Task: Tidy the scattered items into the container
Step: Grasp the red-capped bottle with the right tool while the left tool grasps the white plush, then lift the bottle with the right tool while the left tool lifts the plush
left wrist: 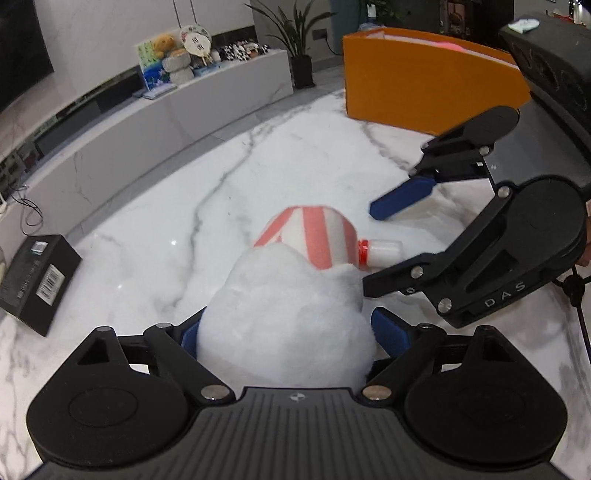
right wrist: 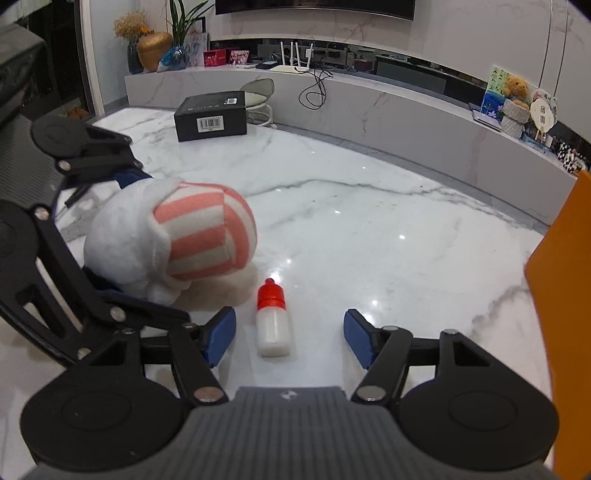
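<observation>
Left gripper clamping plush toy, right gripper wide around bottle, orange container beyond

White grey-veined marble tabletop glinted with ceiling-light reflections, long curved marble media ledge stood behind it, dark television hung on pale wall, potted plant stood near the corner

Two low, close wrist views crossing over marble table, both showing plush toy
</observation>
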`<move>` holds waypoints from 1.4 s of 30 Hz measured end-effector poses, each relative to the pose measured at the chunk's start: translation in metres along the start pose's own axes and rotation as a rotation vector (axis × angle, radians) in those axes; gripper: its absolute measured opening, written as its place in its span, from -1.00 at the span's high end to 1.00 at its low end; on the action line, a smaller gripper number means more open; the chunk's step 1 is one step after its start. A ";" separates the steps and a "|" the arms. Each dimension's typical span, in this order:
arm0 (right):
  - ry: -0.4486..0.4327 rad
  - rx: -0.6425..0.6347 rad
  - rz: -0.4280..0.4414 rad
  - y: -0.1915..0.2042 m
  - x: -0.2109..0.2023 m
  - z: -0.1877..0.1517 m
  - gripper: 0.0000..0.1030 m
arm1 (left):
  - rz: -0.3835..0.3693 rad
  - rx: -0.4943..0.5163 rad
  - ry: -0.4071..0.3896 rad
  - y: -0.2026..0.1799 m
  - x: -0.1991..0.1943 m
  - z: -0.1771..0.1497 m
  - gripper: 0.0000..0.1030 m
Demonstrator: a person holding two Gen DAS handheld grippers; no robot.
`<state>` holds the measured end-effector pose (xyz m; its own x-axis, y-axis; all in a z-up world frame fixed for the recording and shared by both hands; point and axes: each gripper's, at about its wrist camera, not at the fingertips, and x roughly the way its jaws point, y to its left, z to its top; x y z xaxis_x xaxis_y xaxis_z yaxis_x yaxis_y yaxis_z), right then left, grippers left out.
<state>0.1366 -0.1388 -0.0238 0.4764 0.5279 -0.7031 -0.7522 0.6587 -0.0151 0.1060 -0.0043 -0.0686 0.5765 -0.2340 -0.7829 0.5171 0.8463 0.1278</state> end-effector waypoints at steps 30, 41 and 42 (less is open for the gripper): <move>-0.056 0.042 -0.055 0.010 -0.002 -0.005 -0.17 | -0.016 -0.172 -0.036 -0.007 -0.007 -0.023 -1.00; -0.020 0.006 -0.069 0.033 -0.010 -0.005 0.57 | 0.041 -0.244 -0.002 -0.003 -0.018 -0.033 -1.00; -0.015 0.005 -0.073 0.034 -0.011 -0.005 0.58 | 0.048 -0.254 0.003 -0.003 -0.019 -0.034 -1.00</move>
<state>0.1034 -0.1246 -0.0207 0.5364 0.4867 -0.6895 -0.7132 0.6982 -0.0620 0.0721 0.0141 -0.0744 0.5942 -0.1898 -0.7816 0.3136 0.9495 0.0079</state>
